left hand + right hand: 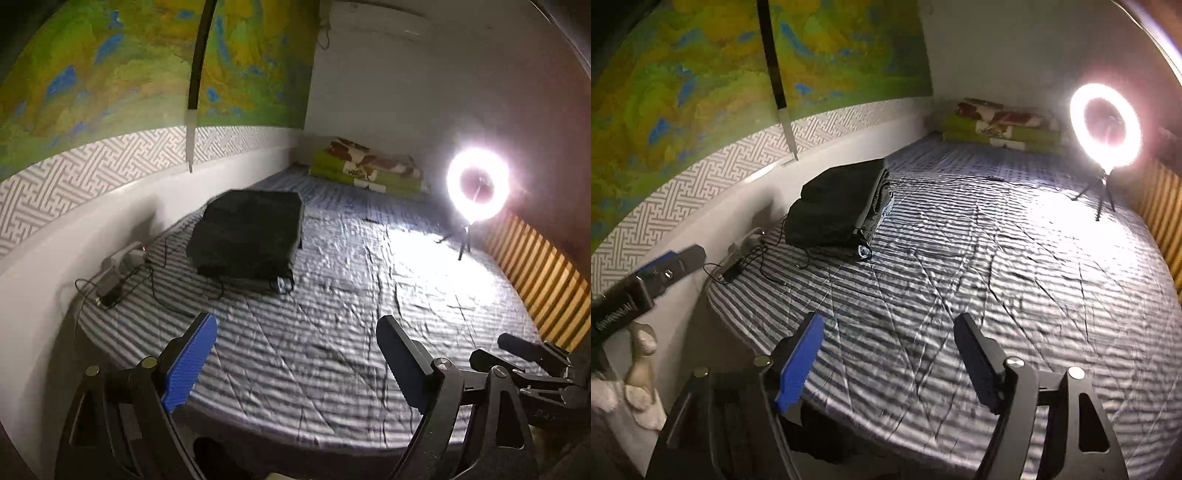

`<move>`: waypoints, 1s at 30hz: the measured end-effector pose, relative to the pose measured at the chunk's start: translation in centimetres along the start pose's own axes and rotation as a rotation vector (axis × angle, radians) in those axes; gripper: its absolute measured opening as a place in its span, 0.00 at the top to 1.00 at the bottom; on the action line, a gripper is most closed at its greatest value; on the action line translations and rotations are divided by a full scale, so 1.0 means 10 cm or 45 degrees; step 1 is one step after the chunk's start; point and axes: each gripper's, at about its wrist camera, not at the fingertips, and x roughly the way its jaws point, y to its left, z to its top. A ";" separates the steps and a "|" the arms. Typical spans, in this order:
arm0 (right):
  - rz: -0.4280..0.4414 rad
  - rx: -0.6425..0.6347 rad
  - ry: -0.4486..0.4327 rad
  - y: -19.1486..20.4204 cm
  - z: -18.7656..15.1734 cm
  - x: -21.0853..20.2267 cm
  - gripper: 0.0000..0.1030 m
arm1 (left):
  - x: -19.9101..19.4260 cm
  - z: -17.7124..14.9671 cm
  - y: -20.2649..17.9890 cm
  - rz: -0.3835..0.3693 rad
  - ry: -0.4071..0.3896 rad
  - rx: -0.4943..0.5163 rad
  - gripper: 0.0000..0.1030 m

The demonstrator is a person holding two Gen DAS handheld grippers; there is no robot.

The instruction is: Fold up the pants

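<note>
Two hand-held grippers hover over the near edge of a bed covered with a blue-and-white striped quilted sheet (332, 295), and both are spread wide with nothing between their fingers. The left gripper (295, 365) shows a blue ribbed pad (190, 363) on one finger and a dark pad on the other; the right gripper (886, 360) looks the same from its own camera, and it also shows at the right edge of the left wrist view.

Well ahead of both, near the white wall side of the bed, lies the pair of dark, nearly black pants (245, 232), already folded into a thick, roughly square bundle. Its top surface is smooth and flat. In the right wrist view the stacked layers show along the right edge (879, 195), with a paler grey lining or another garment peeking out beneath; which one, I cannot tell.

Just left of the bundle, a white power strip with black cables (125, 266) rests against the wall. A glowing ring light on a small tripod (476, 184) stands at the far right, beside a folded green-and-floral blanket (369, 170).
</note>
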 end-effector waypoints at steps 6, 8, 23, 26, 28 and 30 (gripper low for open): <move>-0.028 0.055 0.008 0.02 -0.33 -0.12 0.27 | -0.13 -0.27 -0.11 0.005 0.060 0.060 0.08; -0.013 0.067 0.021 0.00 -0.40 -0.13 0.26 | -0.19 -0.33 -0.11 0.018 0.067 0.041 0.07; -0.072 0.078 0.000 -0.14 -0.54 -0.21 0.26 | -0.12 -0.38 -0.16 0.019 0.097 0.087 0.04; -0.087 0.048 0.013 -0.08 -0.52 -0.16 0.26 | -0.06 -0.40 -0.16 0.001 0.098 0.082 0.04; -0.105 0.029 0.005 -0.04 -0.51 -0.15 0.26 | -0.02 -0.39 -0.15 -0.001 0.104 0.081 0.04; -0.102 0.022 0.008 0.00 -0.51 -0.14 0.26 | 0.01 -0.40 -0.10 -0.004 0.105 0.058 0.04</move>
